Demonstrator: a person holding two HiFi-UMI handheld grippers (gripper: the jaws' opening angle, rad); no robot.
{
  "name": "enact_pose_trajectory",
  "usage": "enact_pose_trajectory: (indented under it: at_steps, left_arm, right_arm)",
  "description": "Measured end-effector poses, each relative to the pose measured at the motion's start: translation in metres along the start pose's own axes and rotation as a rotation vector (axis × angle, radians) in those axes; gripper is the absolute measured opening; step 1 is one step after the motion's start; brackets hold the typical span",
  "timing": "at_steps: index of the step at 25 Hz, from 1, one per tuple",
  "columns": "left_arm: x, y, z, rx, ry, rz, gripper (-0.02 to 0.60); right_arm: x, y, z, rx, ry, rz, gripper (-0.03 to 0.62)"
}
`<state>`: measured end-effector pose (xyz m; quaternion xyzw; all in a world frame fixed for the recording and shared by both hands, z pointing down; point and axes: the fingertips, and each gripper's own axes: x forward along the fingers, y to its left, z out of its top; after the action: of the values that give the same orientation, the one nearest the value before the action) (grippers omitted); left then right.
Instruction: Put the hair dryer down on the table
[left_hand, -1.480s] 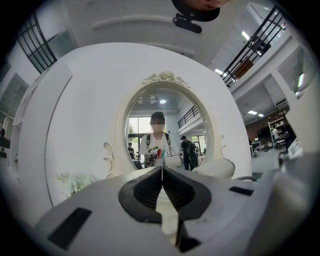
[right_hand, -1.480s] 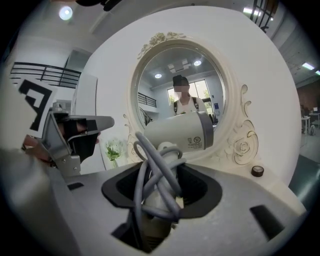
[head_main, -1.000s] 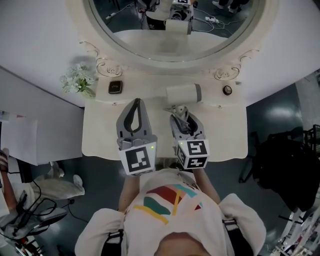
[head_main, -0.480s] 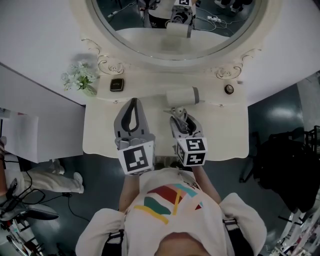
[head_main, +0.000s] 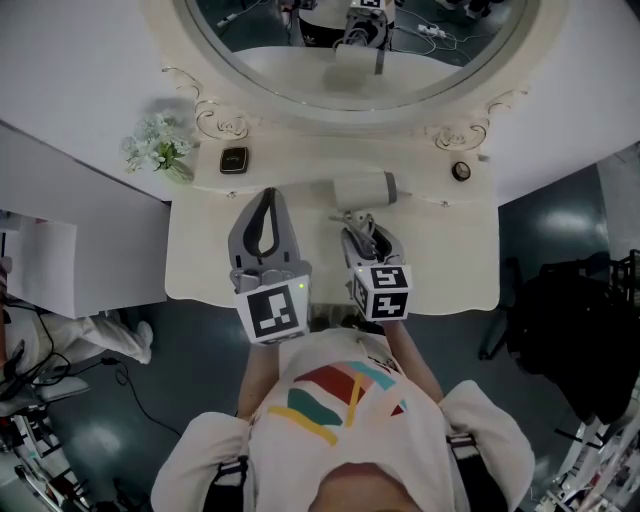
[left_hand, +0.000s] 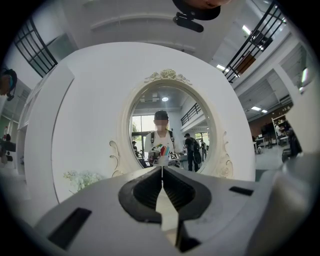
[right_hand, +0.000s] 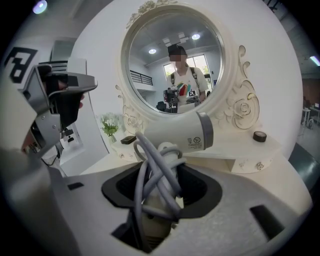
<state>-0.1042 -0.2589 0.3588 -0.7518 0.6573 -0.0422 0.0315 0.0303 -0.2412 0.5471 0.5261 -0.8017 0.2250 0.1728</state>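
White dressing table (head_main: 200, 250) under the oval mirror (head_main: 350, 40) lies below the hair dryer (head_main: 362, 190), which the right gripper (head_main: 358, 224) clenches by its cord-wrapped handle, probably to lower it level, while the left gripper (head_main: 268, 196) hangs beside, jaws pressed together on nothing.

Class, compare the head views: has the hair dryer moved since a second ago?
Yes, slightly. Measured against the black case, the hair dryer has shifted toward the front edge of the table.
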Motion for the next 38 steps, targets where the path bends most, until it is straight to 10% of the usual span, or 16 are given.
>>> enact_pose_trajectory:
  at_steps: [38]
  left_arm:
    - [-0.004, 0.016, 0.005, 0.084, -0.037, 0.036, 0.008]
  right_arm:
    - [0.048, -0.026, -0.091, 0.055, 0.283, -0.081, 0.189]
